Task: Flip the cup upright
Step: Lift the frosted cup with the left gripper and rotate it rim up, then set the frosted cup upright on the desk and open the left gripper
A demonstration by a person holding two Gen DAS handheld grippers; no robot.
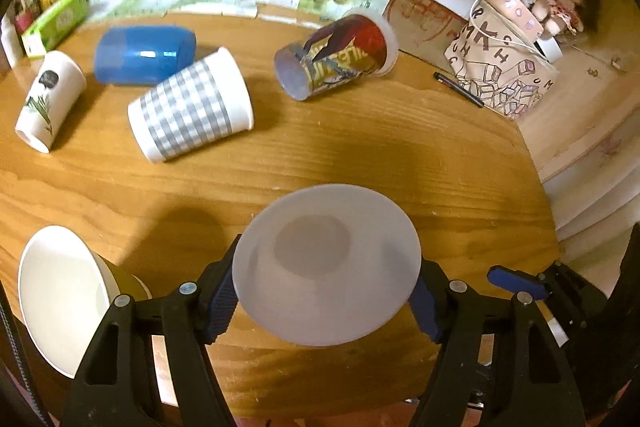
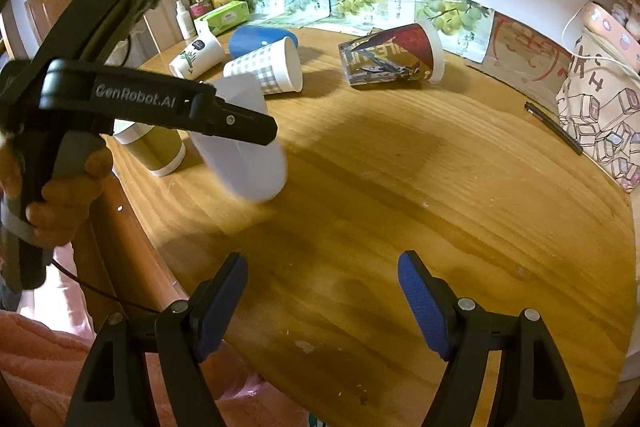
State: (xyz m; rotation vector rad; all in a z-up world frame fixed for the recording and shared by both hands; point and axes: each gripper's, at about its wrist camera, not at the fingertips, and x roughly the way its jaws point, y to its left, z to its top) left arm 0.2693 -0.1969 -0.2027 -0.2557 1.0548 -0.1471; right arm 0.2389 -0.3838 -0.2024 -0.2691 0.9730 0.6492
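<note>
My left gripper [image 1: 326,291] is shut on a plain white cup [image 1: 326,263], its mouth facing the camera; the right wrist view shows this cup [image 2: 244,155] tilted above the table, rim end down. My right gripper [image 2: 322,303] is open and empty over the table's near edge. Lying on their sides at the back are a grey checked cup [image 1: 192,111], a blue cup [image 1: 144,55], a white leaf-print cup [image 1: 48,99] and a printed red and blue cup [image 1: 340,55].
A brown cup with a white inside [image 1: 64,295] stands at the table's left edge next to the held cup. A black pen [image 1: 458,89] and a printed bag [image 1: 500,75] lie at the right. A green tissue box [image 1: 56,21] and bottles stand back left.
</note>
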